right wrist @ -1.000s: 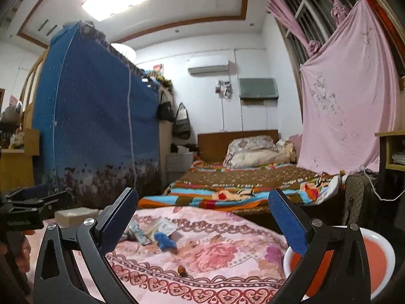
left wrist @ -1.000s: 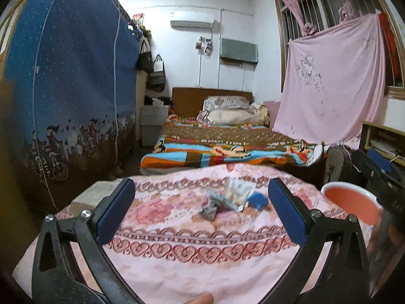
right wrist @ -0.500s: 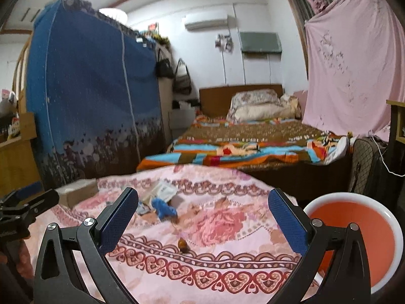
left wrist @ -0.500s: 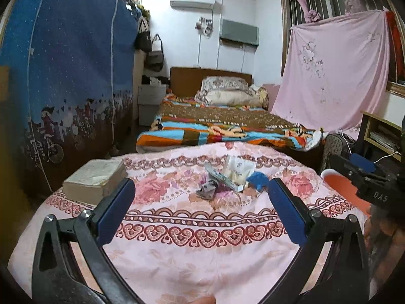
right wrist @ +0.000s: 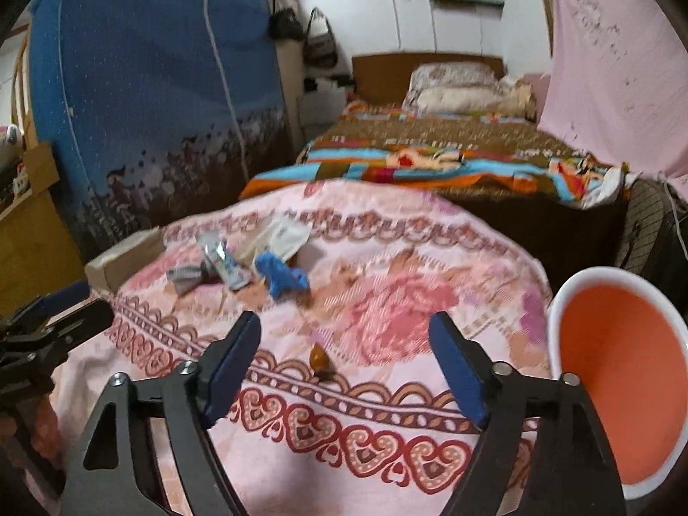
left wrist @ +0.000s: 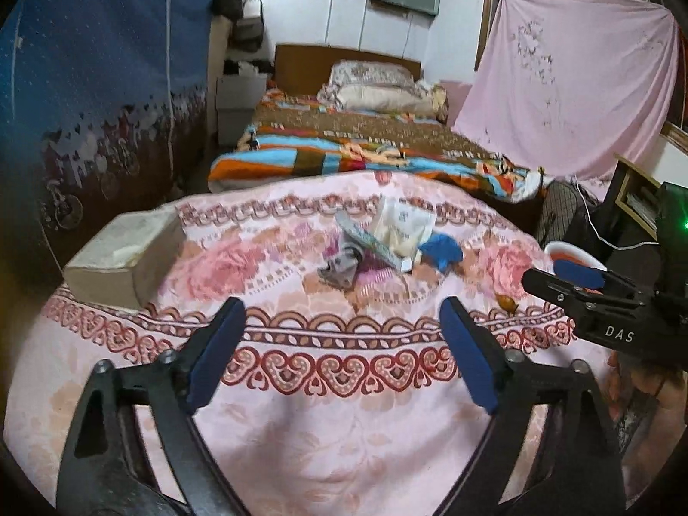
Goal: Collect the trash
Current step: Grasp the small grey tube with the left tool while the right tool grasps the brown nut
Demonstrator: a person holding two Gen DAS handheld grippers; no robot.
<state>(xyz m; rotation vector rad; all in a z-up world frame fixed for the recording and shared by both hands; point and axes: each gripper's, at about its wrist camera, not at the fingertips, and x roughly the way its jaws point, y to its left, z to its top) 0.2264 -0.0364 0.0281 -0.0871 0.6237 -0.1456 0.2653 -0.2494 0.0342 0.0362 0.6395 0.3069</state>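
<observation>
Trash lies in a small heap on the pink flowered tablecloth [left wrist: 344, 421]: a white packet [left wrist: 402, 228], a long printed wrapper [left wrist: 370, 243], a grey crumpled wrapper [left wrist: 342, 268], a blue crumpled piece [left wrist: 440, 251] and a small brown scrap [left wrist: 506, 301]. The right wrist view shows the blue piece [right wrist: 281, 277], the wrapper [right wrist: 223, 264] and the brown scrap [right wrist: 320, 359]. My left gripper [left wrist: 344, 357] is open and empty, short of the heap. My right gripper [right wrist: 346, 370] is open and empty, just short of the brown scrap. The orange bin with a white rim [right wrist: 619, 378] stands at the table's right edge.
A beige box [left wrist: 124, 253] sits on the table's left side. Beyond the table are a bed with a striped blanket [left wrist: 365, 146], a blue wardrobe cover [left wrist: 99, 64] on the left and a pink sheet [left wrist: 572, 86] on the right. The right gripper shows in the left wrist view [left wrist: 602, 296].
Both grippers have tilted down and moved forward over the table. The trash heap and the bin look closer. The right gripper has come into the left wrist view.
</observation>
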